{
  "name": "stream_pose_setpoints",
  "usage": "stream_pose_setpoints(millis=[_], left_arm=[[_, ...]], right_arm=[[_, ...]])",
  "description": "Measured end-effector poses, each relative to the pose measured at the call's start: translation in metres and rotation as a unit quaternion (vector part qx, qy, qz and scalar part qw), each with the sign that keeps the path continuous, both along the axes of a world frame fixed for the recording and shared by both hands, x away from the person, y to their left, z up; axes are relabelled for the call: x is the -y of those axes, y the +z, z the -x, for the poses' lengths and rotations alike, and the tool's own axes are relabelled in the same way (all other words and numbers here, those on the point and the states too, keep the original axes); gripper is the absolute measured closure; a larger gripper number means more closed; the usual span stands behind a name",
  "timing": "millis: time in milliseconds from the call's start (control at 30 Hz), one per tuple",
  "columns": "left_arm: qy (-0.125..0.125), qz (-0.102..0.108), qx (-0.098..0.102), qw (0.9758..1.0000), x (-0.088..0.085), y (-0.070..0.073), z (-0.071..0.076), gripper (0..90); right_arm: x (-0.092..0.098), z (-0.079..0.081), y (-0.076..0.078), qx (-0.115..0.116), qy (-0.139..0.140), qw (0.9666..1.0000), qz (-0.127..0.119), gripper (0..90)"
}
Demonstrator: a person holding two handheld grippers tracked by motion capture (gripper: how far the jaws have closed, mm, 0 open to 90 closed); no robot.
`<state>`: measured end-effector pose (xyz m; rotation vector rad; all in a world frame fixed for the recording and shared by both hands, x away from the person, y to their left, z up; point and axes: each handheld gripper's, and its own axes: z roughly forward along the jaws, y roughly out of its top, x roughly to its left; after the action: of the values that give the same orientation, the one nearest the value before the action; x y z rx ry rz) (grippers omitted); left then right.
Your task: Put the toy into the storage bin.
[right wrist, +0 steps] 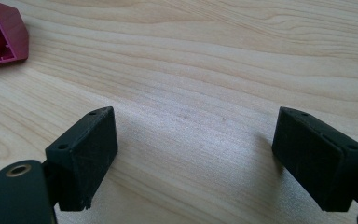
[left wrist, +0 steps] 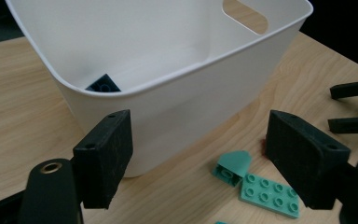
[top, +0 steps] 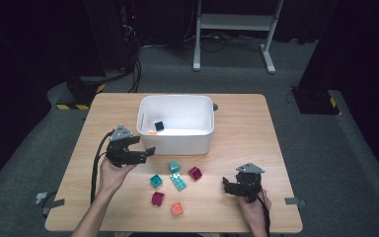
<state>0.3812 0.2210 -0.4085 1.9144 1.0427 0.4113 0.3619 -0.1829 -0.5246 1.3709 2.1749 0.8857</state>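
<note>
Our left gripper (top: 145, 148) hangs just beside the near left corner of the white bin (top: 143, 111), its jaws spread wide with nothing between them. Inside the bin lie a dark blue brick (top: 159, 126) and a small orange piece (top: 152, 133). On the table (top: 237, 118) in front of the bin we see the loose bricks: a teal sloped brick (left wrist: 233, 166), a flat teal plate (left wrist: 270, 193), a teal block (top: 156, 180), two magenta bricks (top: 195, 173) and (top: 157, 198), and an orange brick (top: 177, 209). Our right gripper (top: 225, 186) rests low on the wood to the right of the bricks, jaws wide and empty.
</note>
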Motion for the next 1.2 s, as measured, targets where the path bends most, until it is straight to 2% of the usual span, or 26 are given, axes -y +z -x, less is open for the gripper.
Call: stream_pose_setpoints(millis=[333,467,600,733,1200], left_arm=[[-0.018,0.008,-0.024,0.9995,0.013,-0.029,0.003,26.0],[-0.032,-0.006,-0.033,0.9989,0.022,-0.040,0.002,25.8],[-0.043,-0.005,-0.047,0.9979,0.031,-0.050,0.000,26.4],[-0.050,-0.019,-0.058,0.9969,0.039,-0.060,-0.005,26.9],[-0.059,-0.037,-0.075,0.9947,0.059,-0.078,-0.016,34.5]], right_arm=[[0.000,0.000,0.000,0.000,0.000,1.0000,0.000,13.7],[0.000,0.000,0.000,0.000,0.001,1.0000,0.000,13.7],[0.000,0.000,0.000,0.000,0.000,1.0000,0.000,13.7],[0.000,0.000,0.000,0.001,0.001,1.0000,0.000,13.7],[0.000,0.000,0.000,0.001,0.001,1.0000,0.000,13.7]])
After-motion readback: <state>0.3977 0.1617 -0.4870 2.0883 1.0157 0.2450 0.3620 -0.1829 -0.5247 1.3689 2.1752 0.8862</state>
